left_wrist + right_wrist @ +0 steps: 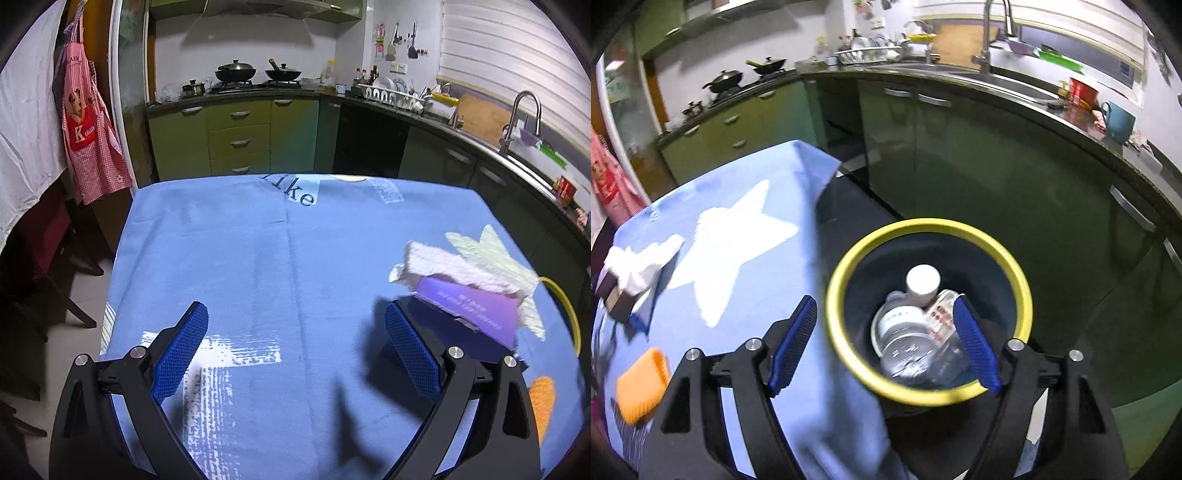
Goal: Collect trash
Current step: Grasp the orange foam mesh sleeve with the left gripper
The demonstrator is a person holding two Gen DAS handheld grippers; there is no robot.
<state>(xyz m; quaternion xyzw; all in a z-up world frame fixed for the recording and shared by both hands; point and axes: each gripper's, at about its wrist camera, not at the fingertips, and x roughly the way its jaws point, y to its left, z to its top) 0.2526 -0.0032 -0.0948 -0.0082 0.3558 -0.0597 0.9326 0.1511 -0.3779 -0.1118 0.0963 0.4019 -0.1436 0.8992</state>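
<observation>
A dark bin with a yellow rim (1027,295) stands on the floor beside the table, below my right gripper (886,325), which is open with nothing between its blue pads. Inside the bin lie a clear plastic bottle (908,343), a white cup (922,279) and a clear packet with red print (940,312). On the blue tablecloth (258,258) a crumpled white tissue (443,264) rests on a purple box (476,308); both also show in the right wrist view, tissue (639,264) and box (615,301). My left gripper (295,321) hovers open over bare cloth, the box just right of its right pad.
An orange brush-like item (642,387) lies near the table's front edge. Green kitchen cabinets (979,155) and a countertop with sink and faucet (988,33) curve behind the bin. A stove with pans (255,72) is at the back. A red apron (88,133) hangs at left.
</observation>
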